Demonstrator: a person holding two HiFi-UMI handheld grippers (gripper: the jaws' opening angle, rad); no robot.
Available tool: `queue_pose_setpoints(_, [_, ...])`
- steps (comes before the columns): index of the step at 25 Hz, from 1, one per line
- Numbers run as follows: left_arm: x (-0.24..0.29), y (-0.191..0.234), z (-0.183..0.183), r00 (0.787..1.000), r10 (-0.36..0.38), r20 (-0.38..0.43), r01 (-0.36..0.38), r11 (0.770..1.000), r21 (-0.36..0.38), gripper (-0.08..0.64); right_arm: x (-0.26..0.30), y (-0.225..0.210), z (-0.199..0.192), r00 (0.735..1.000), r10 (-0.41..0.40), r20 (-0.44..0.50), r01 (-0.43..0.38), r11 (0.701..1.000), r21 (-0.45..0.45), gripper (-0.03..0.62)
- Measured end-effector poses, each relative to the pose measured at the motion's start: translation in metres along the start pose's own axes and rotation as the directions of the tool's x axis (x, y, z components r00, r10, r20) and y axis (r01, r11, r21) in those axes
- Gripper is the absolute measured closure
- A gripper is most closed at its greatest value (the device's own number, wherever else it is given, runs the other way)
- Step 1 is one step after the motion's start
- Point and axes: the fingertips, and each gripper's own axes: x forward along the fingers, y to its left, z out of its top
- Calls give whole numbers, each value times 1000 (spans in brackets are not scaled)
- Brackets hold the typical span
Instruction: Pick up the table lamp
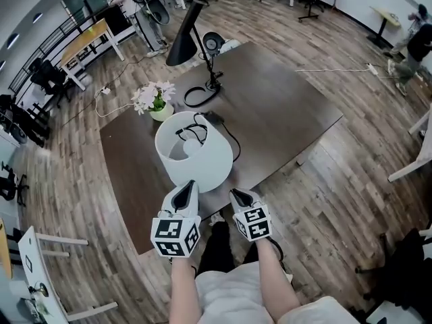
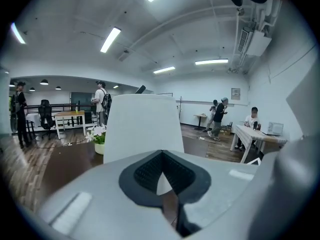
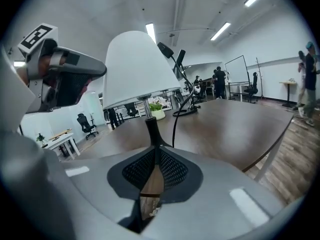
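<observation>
my two claws sit closest, at the near edge of the table (image 1: 290,106); the left gripper (image 1: 187,187) is at 7 o'clock of the lamp and the right gripper (image 1: 239,196) at 5 o'clock; each has its jaws drawn together at the tips, with nothing between them;

the dark brown table fills the middle; the table lamp (image 1: 199,155) stands upright on it near my edge, at 12 o'clock from my claws, with its white shade just beyond their tips; a black desk lamp (image 1: 183,42) stands further off at 12; a pot of flowers (image 1: 156,100) is at 11 of the shade; the lamp's cord (image 1: 231,140) trails off at 2;

i judge this the approach, the lamp not yet gripped; next i must part the jaws; the shade looks too wide to clamp, so the right claw should reach under for the dark stem (image 3: 149,126), then lift straight, minding the cord.
</observation>
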Motion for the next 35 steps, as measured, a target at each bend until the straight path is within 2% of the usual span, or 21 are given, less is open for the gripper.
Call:
queue_pose_setpoints(4, [6, 2, 6, 1000, -10, 0, 10, 1000, 13, 558, 20, -7, 7, 1000, -17, 22, 16, 1000, 14, 531])
queue_pose_setpoints(14, [18, 28, 21, 999, 32, 10, -32, 999, 18, 558, 70, 0, 17, 999, 11, 30, -9, 998, -65, 509])
queue_pose_setpoints(18, [19, 31, 28, 999, 34, 28, -35, 999, 13, 558, 90, 14, 27, 999, 26, 38, -22, 995, -93, 457])
queue_pose_setpoints(24, [22, 36, 33, 999, 34, 33, -36, 997, 72, 558, 122, 21, 33, 999, -35, 37, 39, 992, -121, 394])
queue_pose_setpoints(26, [23, 38, 34, 999, 29, 35, -32, 996, 81, 558, 133, 23, 35, 998, -63, 27, 66, 988, -139, 353])
queue_pose_setpoints(33, [25, 48, 37, 1000, 25, 19, -27, 994, 105, 558, 158, 22, 34, 990, -137, -12, 133, 977, -169, 371])
queue_pose_setpoints(35, [28, 51, 37, 999, 31, 7, -32, 991, 131, 558, 164, 20, 34, 989, -148, -13, 144, 975, -170, 376])
